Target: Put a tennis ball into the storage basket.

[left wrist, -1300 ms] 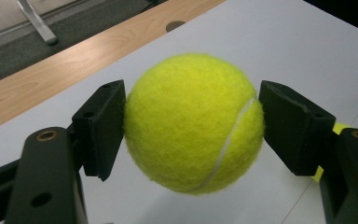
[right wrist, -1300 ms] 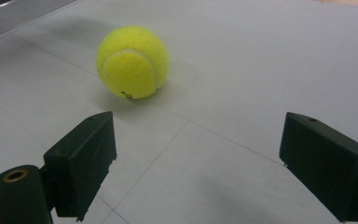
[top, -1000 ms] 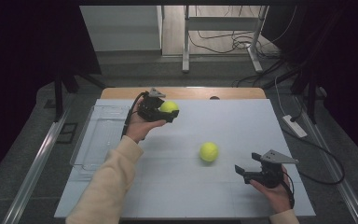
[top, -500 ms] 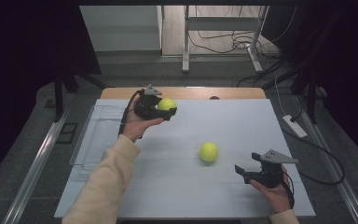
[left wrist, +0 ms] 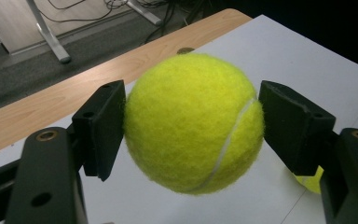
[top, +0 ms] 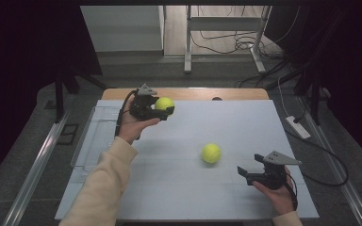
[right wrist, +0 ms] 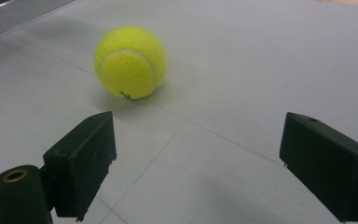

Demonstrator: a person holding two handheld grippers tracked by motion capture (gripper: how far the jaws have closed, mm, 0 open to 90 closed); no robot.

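A yellow tennis ball [top: 164,103] hangs above the far left part of the white table [top: 245,122], with my left gripper [top: 166,109] shut on it. In the left gripper view the two black pads press on both sides of this ball [left wrist: 193,122]. A second tennis ball [top: 211,153] rests on the table right of centre. My right gripper [top: 243,172] stands open near the front right, its jaws pointing left toward that ball, a short way from it. The right gripper view has the resting ball [right wrist: 130,61] ahead and left of the wide-apart jaws.
A clear plastic tray [top: 92,141] lies along the table's left edge. A wooden strip [top: 193,93] runs along the far edge. Beyond it are a metal frame and cables [top: 226,42] on the floor. A white power strip [top: 298,127] lies off the right side.
My left hand has carried the held ball a little toward the far edge and slightly left. The right gripper and the resting ball have stayed put.
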